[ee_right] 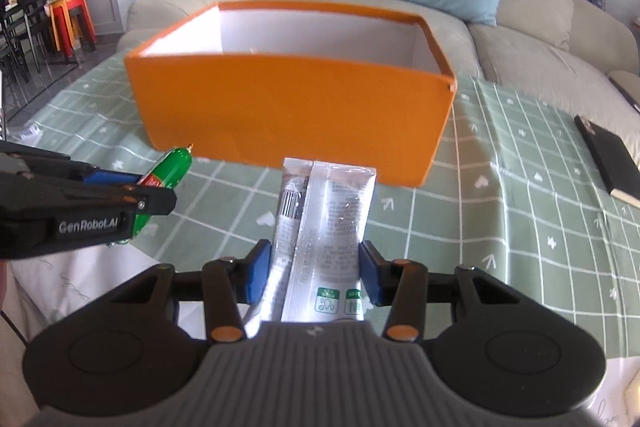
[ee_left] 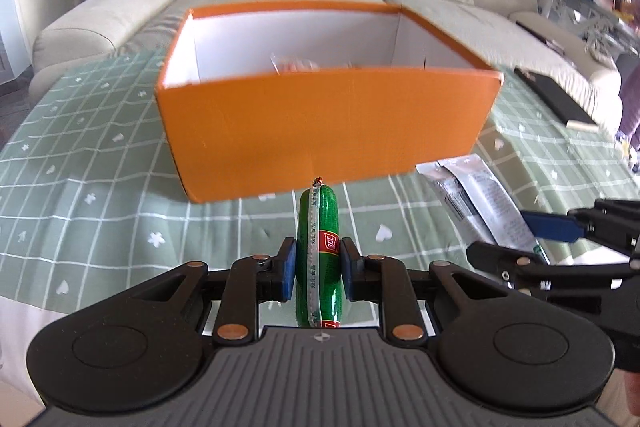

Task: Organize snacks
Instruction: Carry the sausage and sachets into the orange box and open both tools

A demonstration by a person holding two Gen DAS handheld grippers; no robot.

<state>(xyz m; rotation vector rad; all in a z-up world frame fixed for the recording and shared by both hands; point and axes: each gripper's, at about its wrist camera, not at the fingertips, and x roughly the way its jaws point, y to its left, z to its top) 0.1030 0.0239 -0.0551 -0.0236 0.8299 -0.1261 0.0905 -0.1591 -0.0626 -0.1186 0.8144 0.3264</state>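
My left gripper (ee_left: 318,267) is shut on a green sausage stick (ee_left: 319,247) with a red label, held above the green checked cloth in front of the orange box (ee_left: 320,123). The sausage also shows in the right wrist view (ee_right: 170,171). My right gripper (ee_right: 316,273) is shut on a silver snack packet (ee_right: 324,227), which points toward the orange box (ee_right: 292,107). The packet also shows in the left wrist view (ee_left: 484,203), with the right gripper (ee_left: 560,239) at the right edge. A clear snack wrapper (ee_left: 294,63) lies inside the box.
The table carries a green checked cloth (ee_right: 520,195). A black notebook (ee_right: 608,159) lies at the right. A beige sofa (ee_right: 540,43) with yellow and blue cushions stands behind the table. Chairs and orange stools (ee_right: 68,19) are at the far left.
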